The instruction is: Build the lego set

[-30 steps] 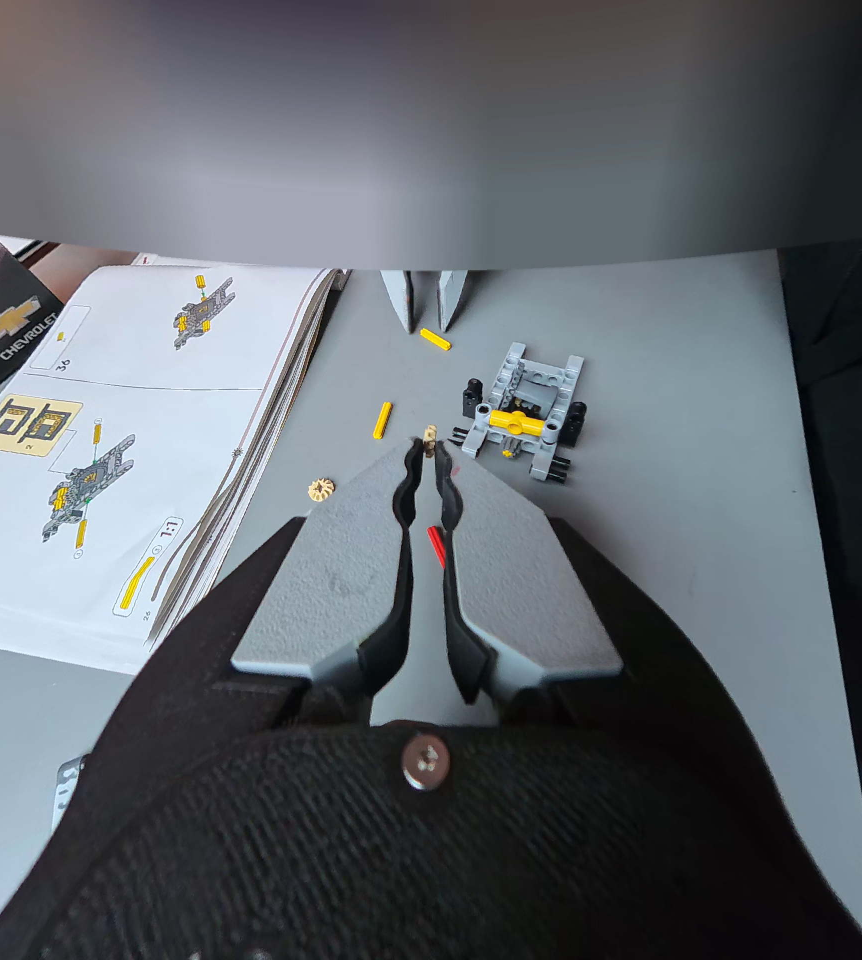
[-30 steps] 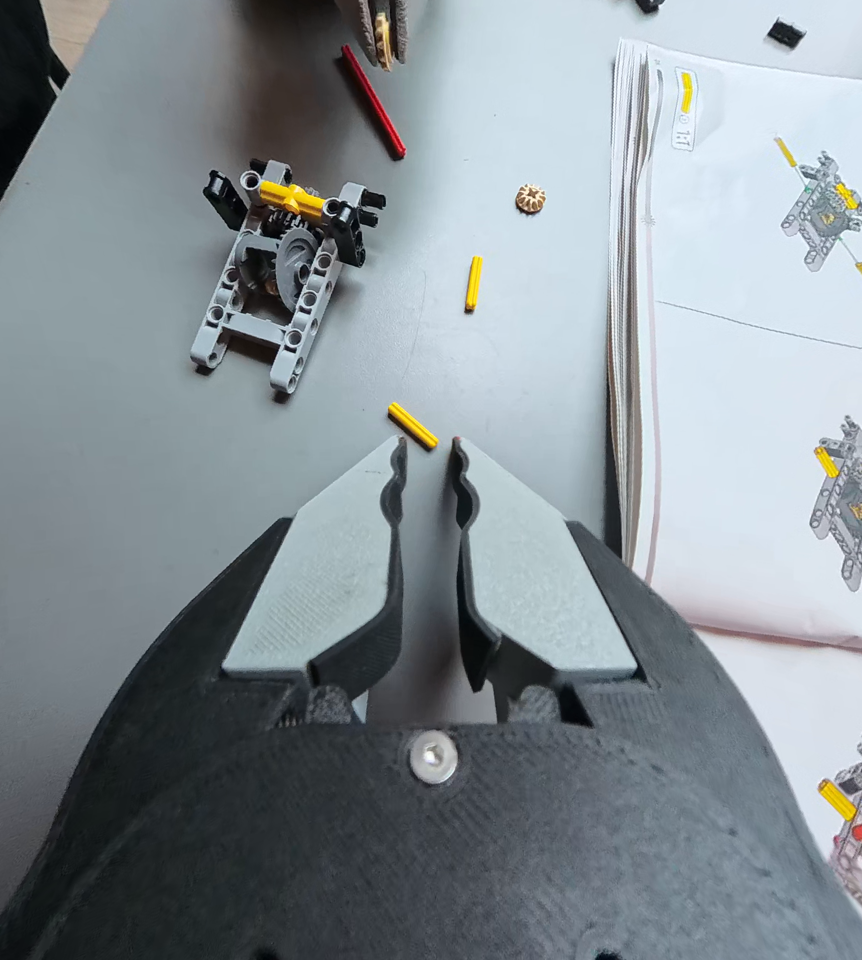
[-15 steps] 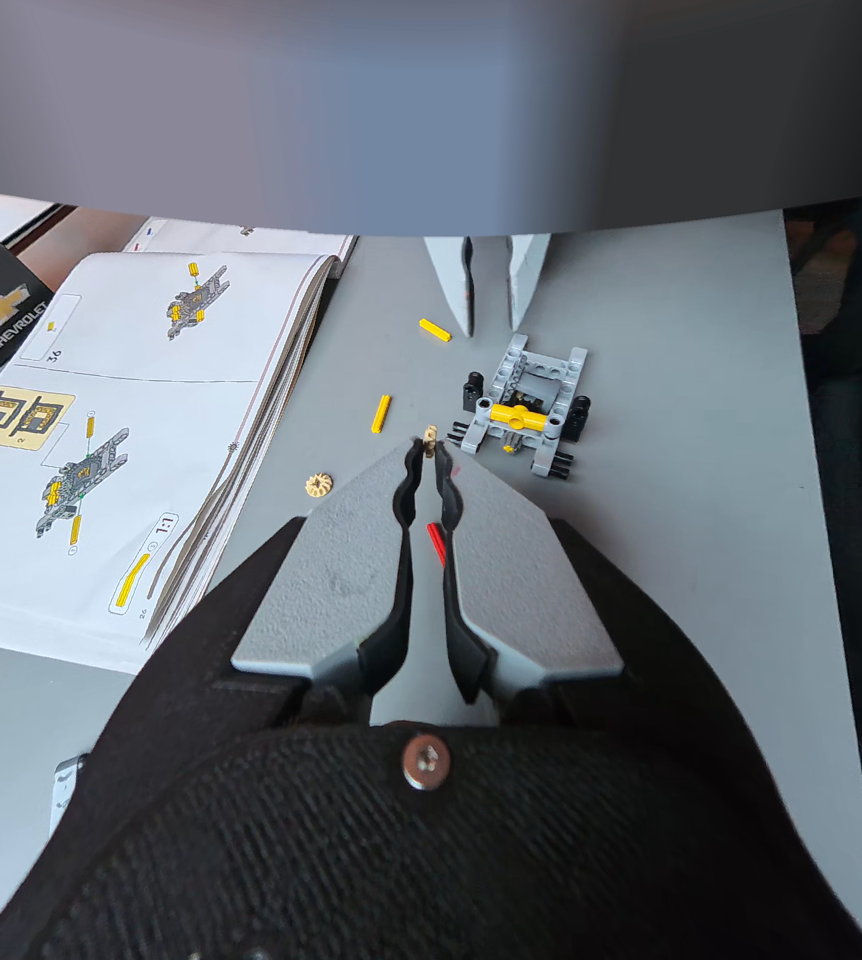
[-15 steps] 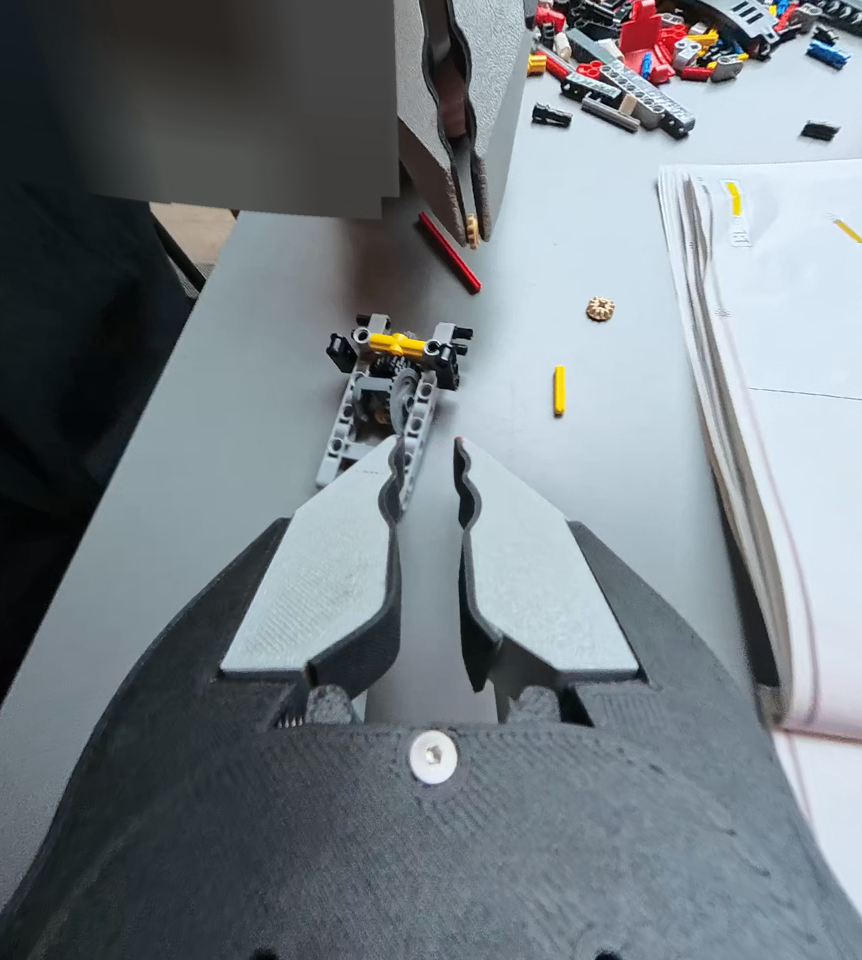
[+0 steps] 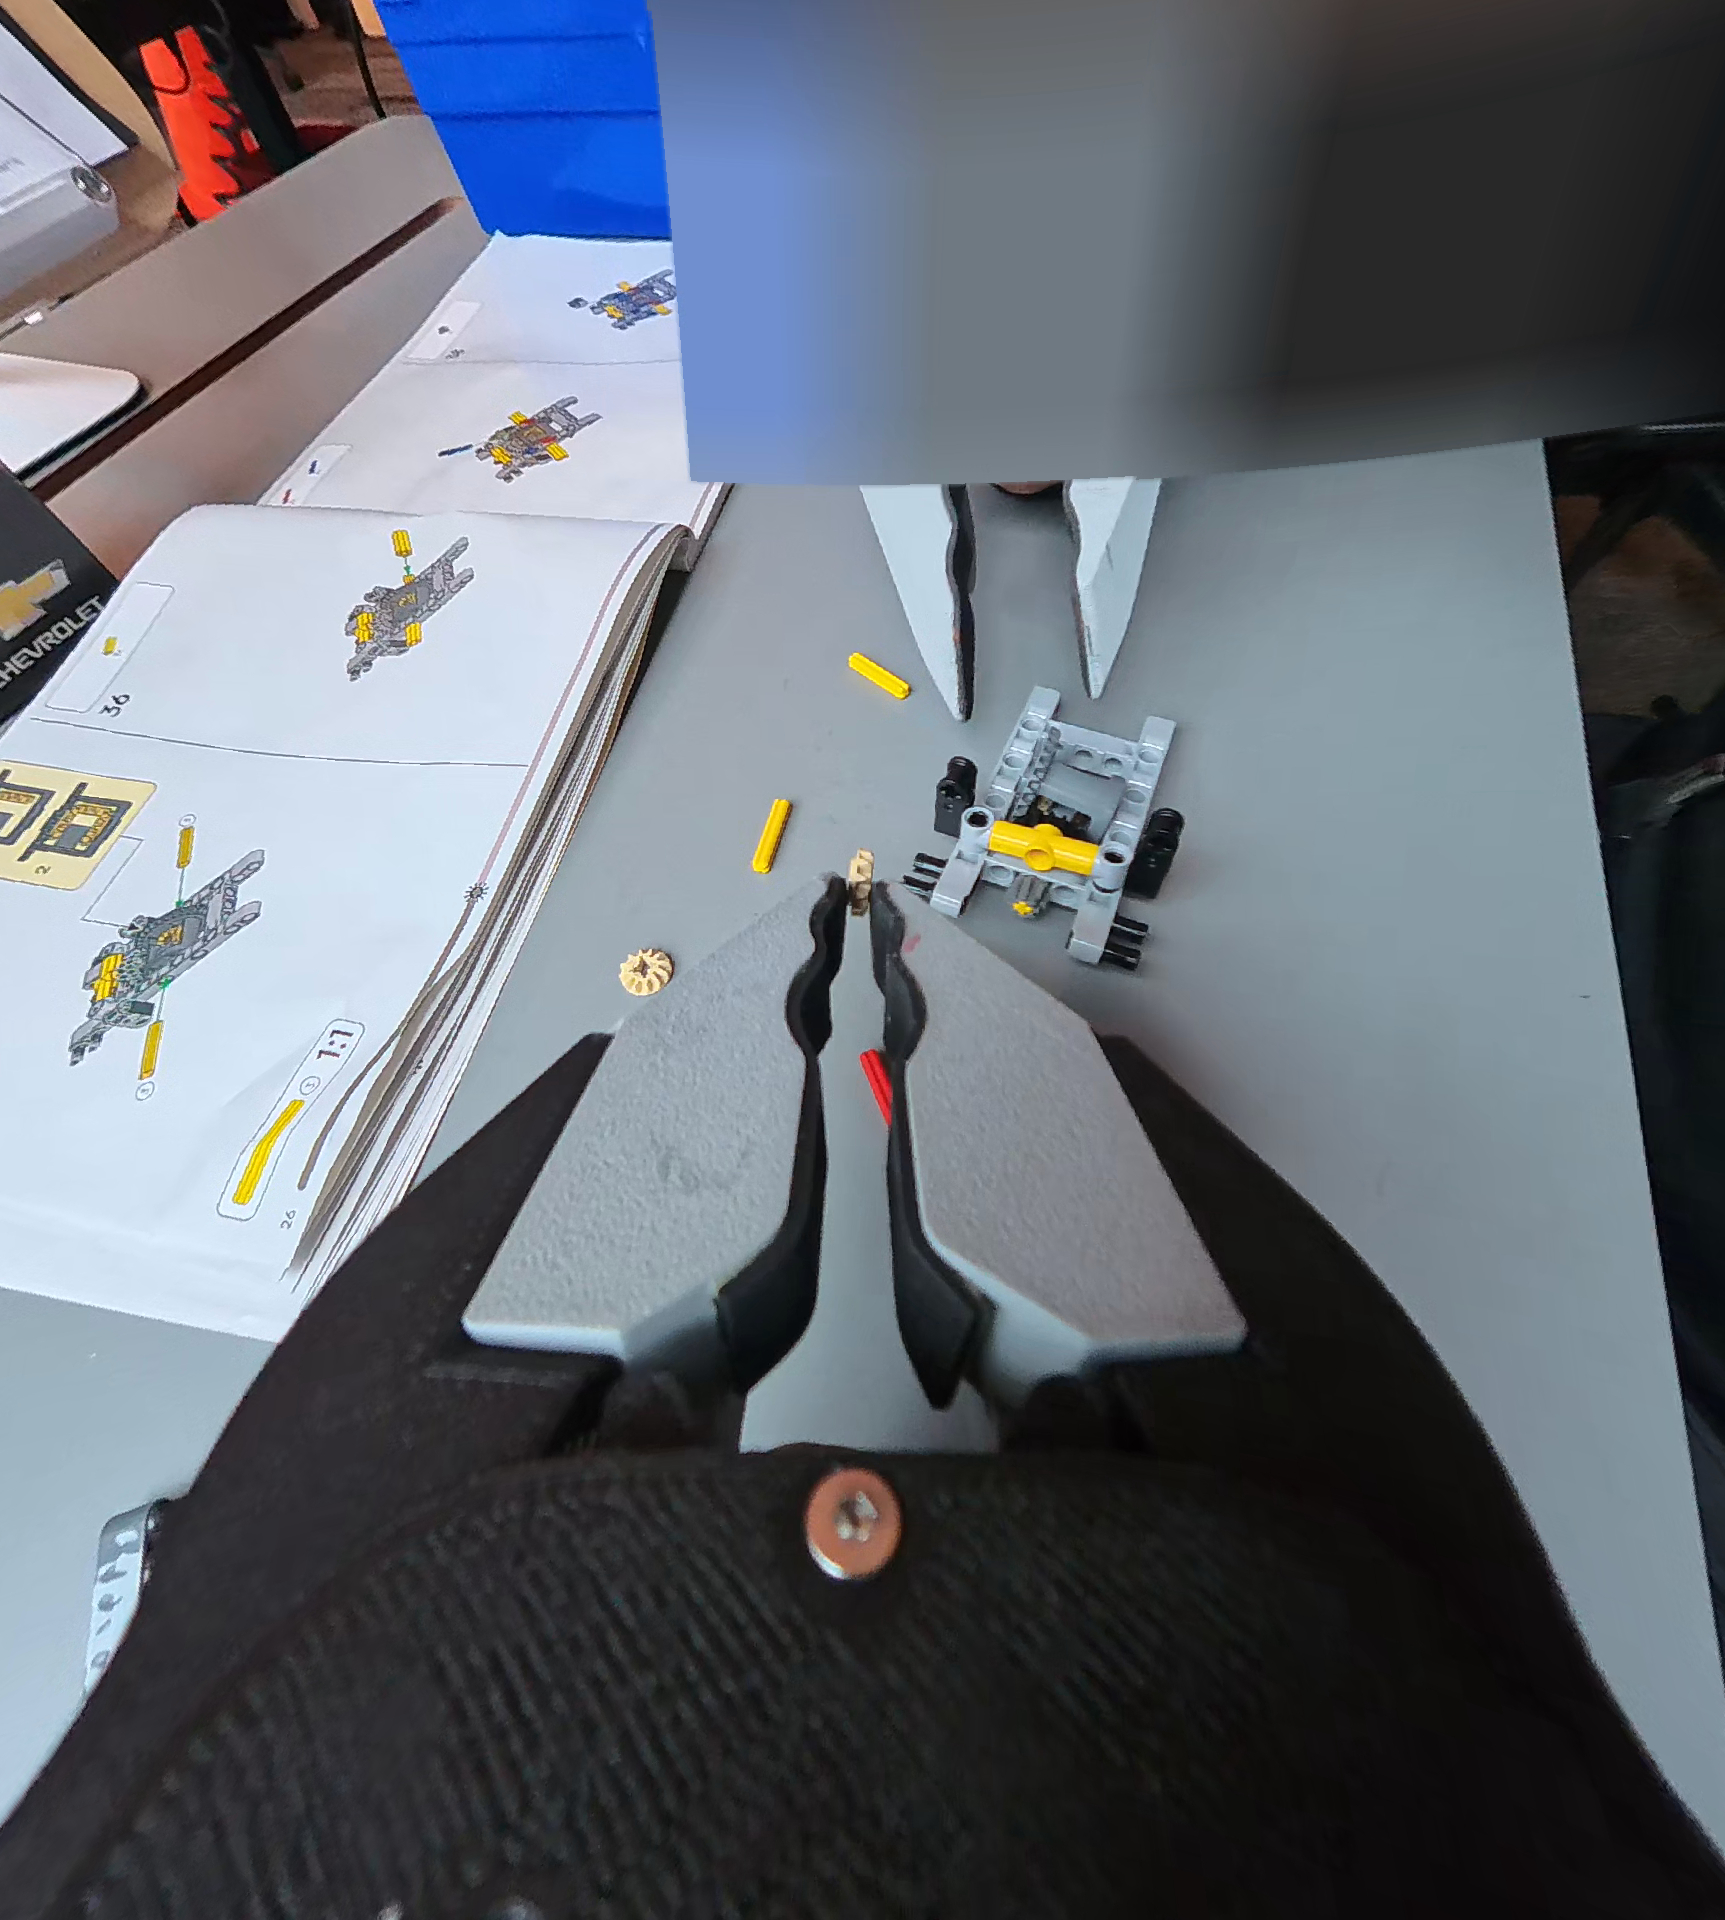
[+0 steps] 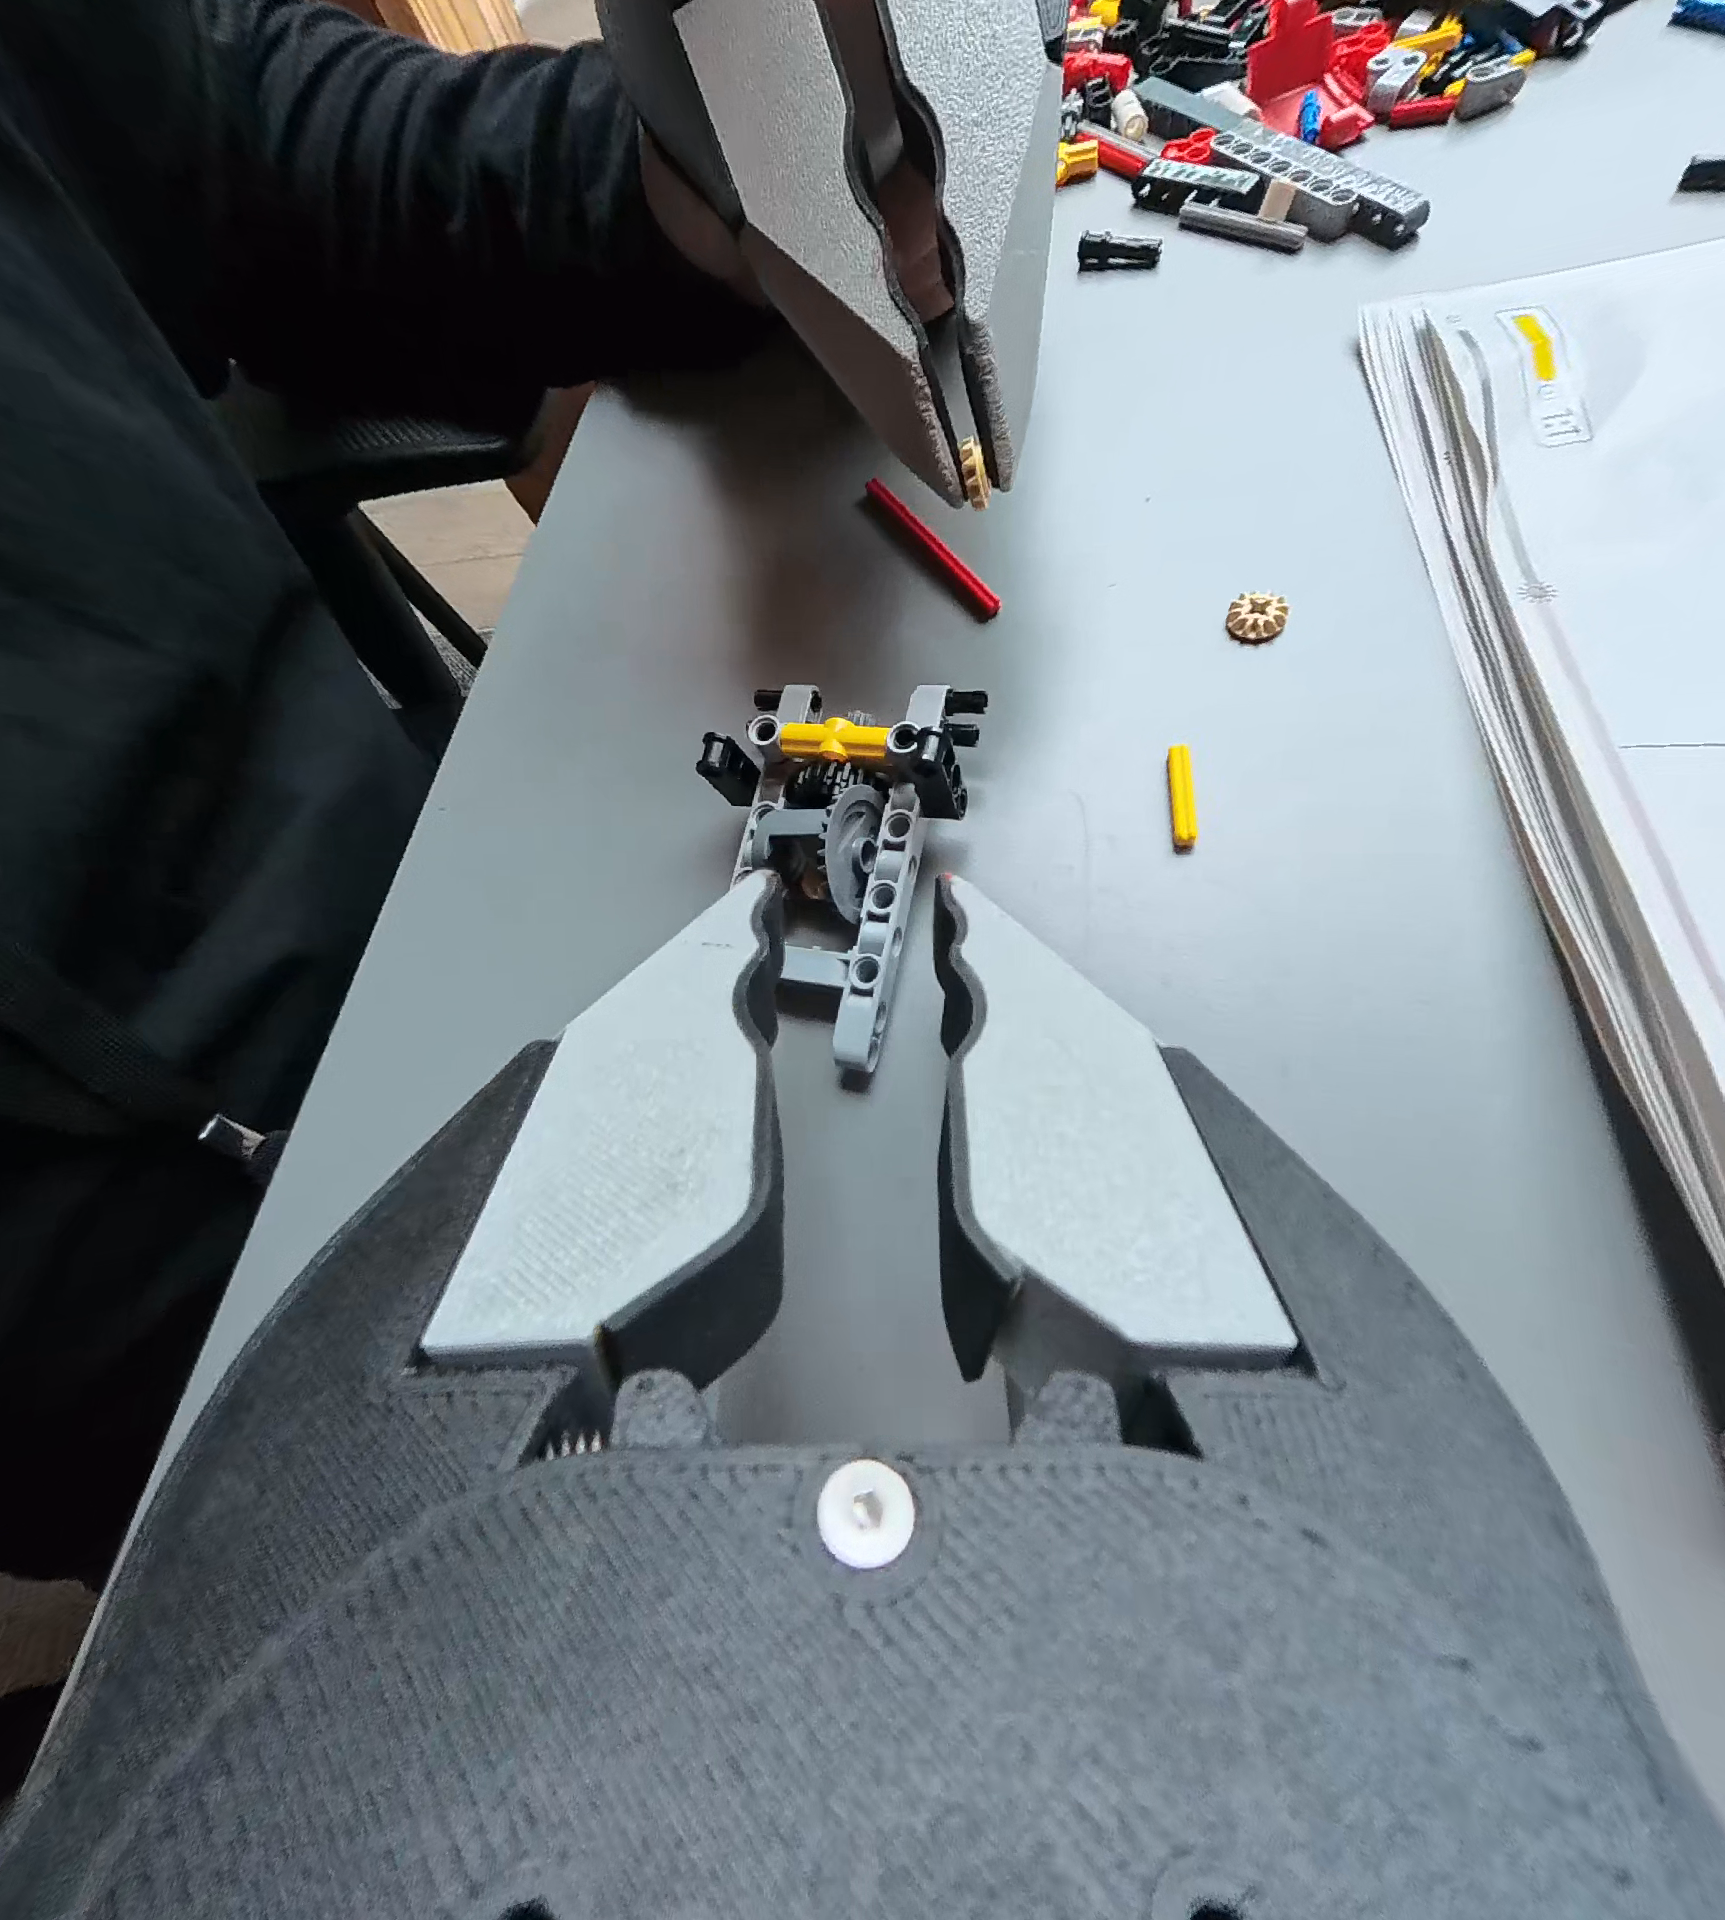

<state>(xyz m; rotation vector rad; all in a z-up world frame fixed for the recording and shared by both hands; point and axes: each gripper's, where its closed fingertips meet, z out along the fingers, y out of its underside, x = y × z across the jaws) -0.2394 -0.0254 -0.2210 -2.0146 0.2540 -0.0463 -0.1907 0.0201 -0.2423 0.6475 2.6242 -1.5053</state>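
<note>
Grey-fingered and nearly closed, the left gripper (image 5: pixel 860 896) pinches a small tan gear (image 5: pixel 859 868) at its tips, raised above the table (image 5: pixel 1357 1143). Under it a red axle (image 6: pixel 931 548) lies on the surface. Across from it, the right gripper (image 6: pixel 850 883) stands spread wide and grasps nothing, its fingers straddling the rear beams of the grey frame assembly (image 5: pixel 1050 821), which sits near the table's edge on the person's side; whether the fingers touch the beams cannot be told. That assembly carries a yellow cross piece (image 6: pixel 832 740) and black pins. Toward the booklet lie a yellow axle (image 5: pixel 771 834), a second yellow axle (image 5: pixel 879 674) and a second tan gear (image 5: pixel 646 972). An open instruction booklet (image 5: pixel 214 831) covers the opposite side. Loose bricks (image 6: pixel 1305 125) are piled at the far corner in the right wrist view.
</note>
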